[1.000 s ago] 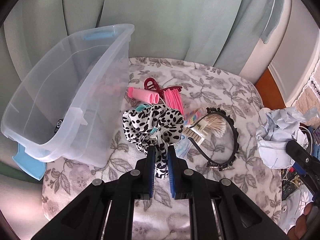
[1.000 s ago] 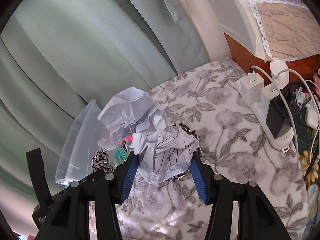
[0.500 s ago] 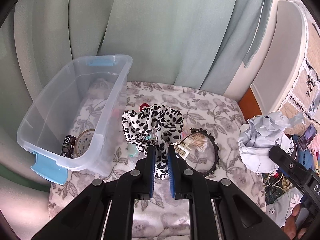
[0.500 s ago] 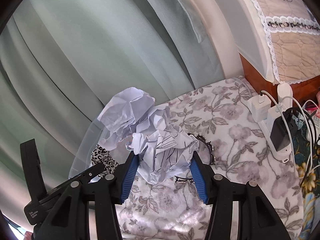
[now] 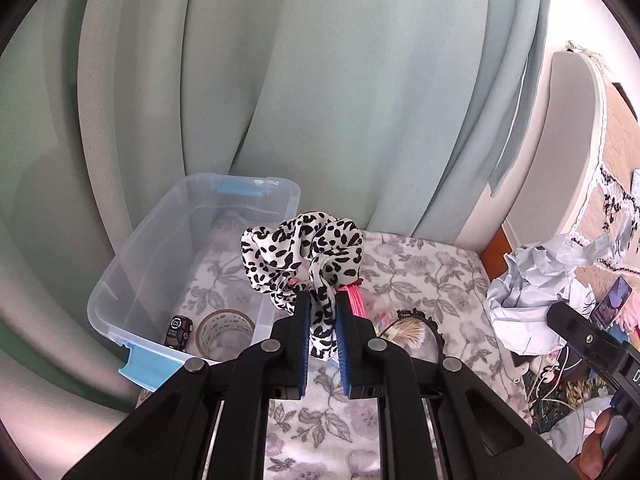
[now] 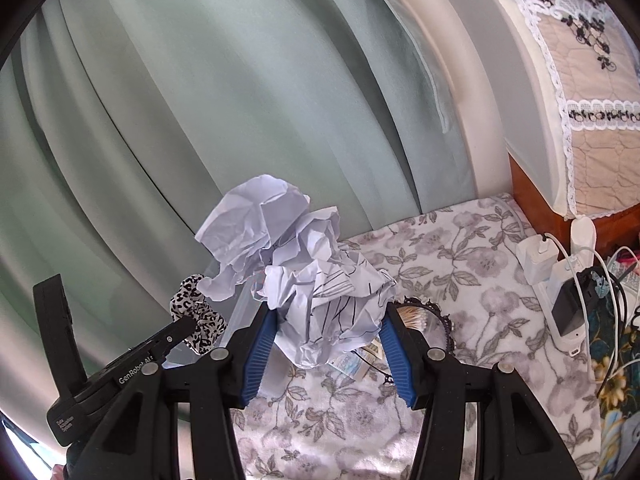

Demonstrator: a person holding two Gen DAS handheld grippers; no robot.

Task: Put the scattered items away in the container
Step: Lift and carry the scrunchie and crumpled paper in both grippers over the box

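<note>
My left gripper (image 5: 323,308) is shut on a black-and-white leopard scrunchie (image 5: 300,250) and holds it up in the air, right of the clear plastic bin (image 5: 132,276). The bin holds a tape roll (image 5: 226,330) and a small dark bottle (image 5: 179,330). My right gripper (image 6: 326,334) is shut on a ball of crumpled white paper (image 6: 316,280), held above the floral cloth; the paper also shows at the right of the left wrist view (image 5: 532,292). A black headband (image 5: 434,328), cotton swabs (image 5: 408,330) and pink combs (image 5: 356,302) lie on the cloth.
The floral cloth (image 6: 460,288) covers the surface. Green curtains (image 5: 320,100) hang behind. A white power strip with chargers and cables (image 6: 560,280) lies at the right edge. The left gripper and scrunchie show at the lower left of the right wrist view (image 6: 196,312).
Both grippers have risen with their loads. The left view now looks down into the bin, which has shifted lower in the frame. The items on the cloth look farther away.
</note>
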